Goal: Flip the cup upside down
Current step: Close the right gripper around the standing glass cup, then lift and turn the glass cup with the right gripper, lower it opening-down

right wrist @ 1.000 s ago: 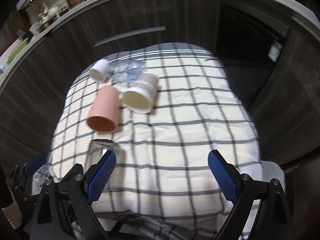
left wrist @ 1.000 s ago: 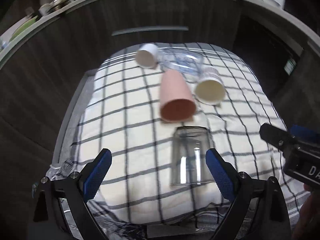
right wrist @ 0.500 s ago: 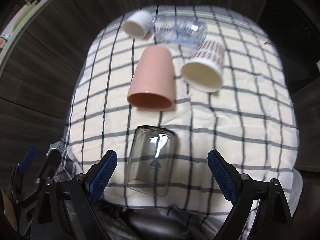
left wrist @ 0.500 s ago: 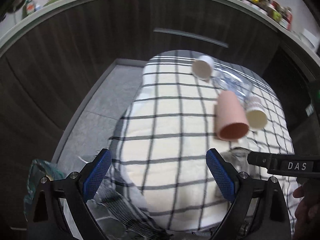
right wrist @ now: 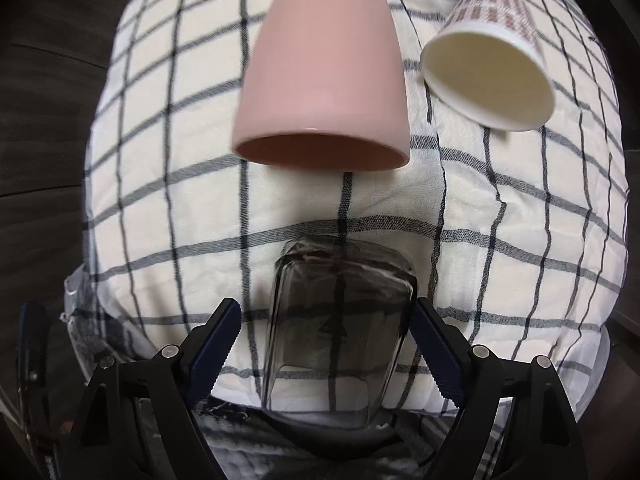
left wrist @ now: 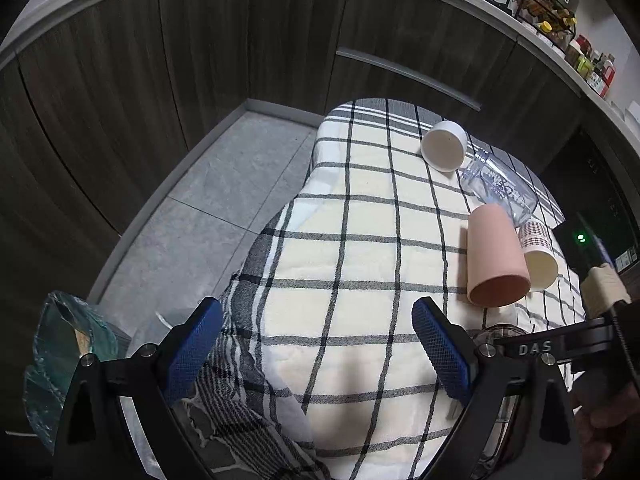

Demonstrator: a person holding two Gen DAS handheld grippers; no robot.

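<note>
Right gripper (right wrist: 326, 344): the glass (right wrist: 340, 312) lies on its side between the two blue pads (right wrist: 216, 344). Jaws wide. Right pad looks to sit right at the glass wall; left pad stands off with a gap of cloth showing. Cannot tell whether either pad truly touches. Not clamped.

Glass sits at the near edge of the checked cloth (right wrist: 160, 200), lengthwise along the fingers, far end pointing at the pink cup (right wrist: 324, 68). Its near end runs under the gripper body.

Glass: clear, smoky-looking in shadow, thick-walled, roughly straight-sided. Cloth lines show through it, bent. A small triangle mark shows on the wall. Which end is the mouth cannot be told for sure.

Beyond it: pink cup on its side, mouth toward the camera, apart from the glass. To its right a paper cup (right wrist: 492, 60) with a red pattern, also on its side, mouth toward the camera, cream inside.

Left gripper (left wrist: 318, 352): jaws wide, nothing between them, over bare cloth (left wrist: 352, 240) left of the cups. From here only the top of the glass (left wrist: 500, 330) shows, behind the right finger and beside the other tool's bar marked DAS. Pink cup (left wrist: 496, 256) and paper cup (left wrist: 538, 252) lie side by side. Farther back, a white cup (left wrist: 444, 152) and a clear plastic cup (left wrist: 500, 188), both on their sides.
</note>
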